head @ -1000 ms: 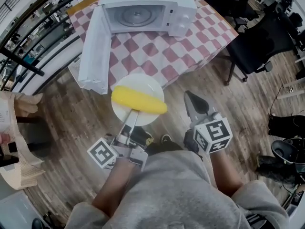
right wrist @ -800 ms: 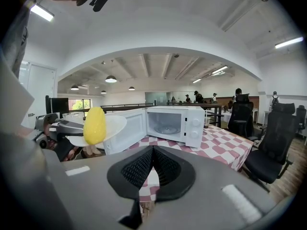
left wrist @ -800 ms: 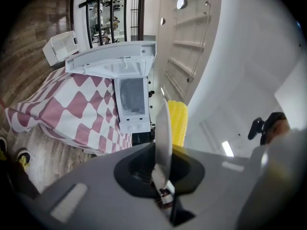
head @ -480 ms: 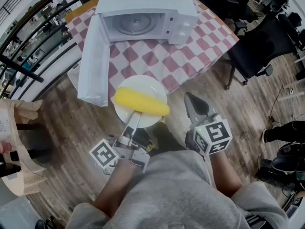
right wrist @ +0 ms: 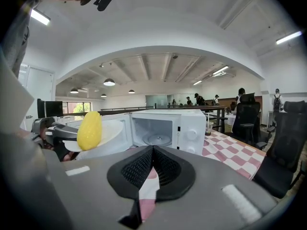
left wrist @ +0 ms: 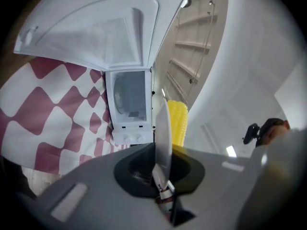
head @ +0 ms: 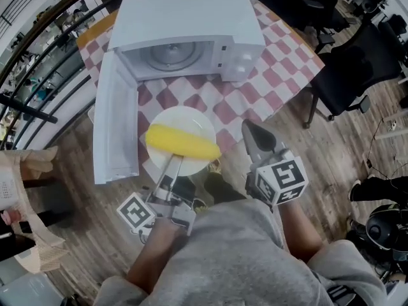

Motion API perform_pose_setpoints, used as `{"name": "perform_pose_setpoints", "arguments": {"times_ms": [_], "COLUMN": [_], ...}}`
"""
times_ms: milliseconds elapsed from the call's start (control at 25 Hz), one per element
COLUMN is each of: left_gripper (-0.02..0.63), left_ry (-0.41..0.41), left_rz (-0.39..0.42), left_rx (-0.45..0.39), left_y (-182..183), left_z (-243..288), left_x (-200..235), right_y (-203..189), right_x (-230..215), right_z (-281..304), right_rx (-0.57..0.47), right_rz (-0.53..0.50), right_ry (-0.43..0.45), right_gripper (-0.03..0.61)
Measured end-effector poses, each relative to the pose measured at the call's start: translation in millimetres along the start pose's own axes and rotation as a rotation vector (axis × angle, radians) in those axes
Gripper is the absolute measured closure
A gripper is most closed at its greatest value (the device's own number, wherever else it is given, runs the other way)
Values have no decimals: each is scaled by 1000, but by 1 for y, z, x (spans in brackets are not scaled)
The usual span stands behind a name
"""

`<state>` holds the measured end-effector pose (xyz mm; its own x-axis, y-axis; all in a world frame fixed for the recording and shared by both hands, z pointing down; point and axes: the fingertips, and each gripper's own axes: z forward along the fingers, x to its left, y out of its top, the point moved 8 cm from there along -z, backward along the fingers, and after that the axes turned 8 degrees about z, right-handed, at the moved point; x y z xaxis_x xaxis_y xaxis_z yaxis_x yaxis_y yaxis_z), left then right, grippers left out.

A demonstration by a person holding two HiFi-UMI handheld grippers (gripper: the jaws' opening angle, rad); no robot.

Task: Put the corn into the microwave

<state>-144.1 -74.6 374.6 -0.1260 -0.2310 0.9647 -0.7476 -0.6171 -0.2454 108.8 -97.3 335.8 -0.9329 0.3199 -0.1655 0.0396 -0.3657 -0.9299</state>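
Note:
A yellow corn cob lies on a white plate. My left gripper is shut on the plate's near rim and holds it level over the table's front edge. The white microwave stands behind it with its door swung wide to the left and a glass turntable showing inside. In the left gripper view the plate is edge-on between the jaws, with the corn to its right. My right gripper is shut and empty, to the right of the plate. Its own view shows the corn and the microwave.
The table carries a red-and-white checked cloth. A black office chair stands at its right. At the left a person's hands hold papers, beside a dark railing. The floor is wood planks.
Both grippers have moved forward towards the microwave. The plate with the corn has gone from beyond the table's edge to over the checked cloth, in front of the open cavity.

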Motion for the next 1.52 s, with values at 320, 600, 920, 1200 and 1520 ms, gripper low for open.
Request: {"name": "perform_pose_setpoints", "arguments": {"times_ms": [320, 600, 920, 1200, 1520], "left_gripper": [591, 591, 591, 591, 591], "left_ry": [26, 56, 68, 83, 113], "left_rz": [16, 32, 49, 57, 57], "left_rx": [-39, -76, -122, -137, -131], "left_y": [23, 34, 42, 44, 53], "left_z": [51, 76, 98, 101, 111], "left_x": [13, 21, 28, 35, 50], "right_y": [21, 31, 39, 38, 36], "right_x": [-36, -55, -72, -71, -69], "right_z": [54, 85, 110, 119, 129], "right_rx": [17, 16, 7, 6, 11], "right_rz": [4, 9, 8, 10, 23], "right_ry": [48, 103, 157, 182, 198], "right_gripper": [581, 581, 581, 581, 581]}}
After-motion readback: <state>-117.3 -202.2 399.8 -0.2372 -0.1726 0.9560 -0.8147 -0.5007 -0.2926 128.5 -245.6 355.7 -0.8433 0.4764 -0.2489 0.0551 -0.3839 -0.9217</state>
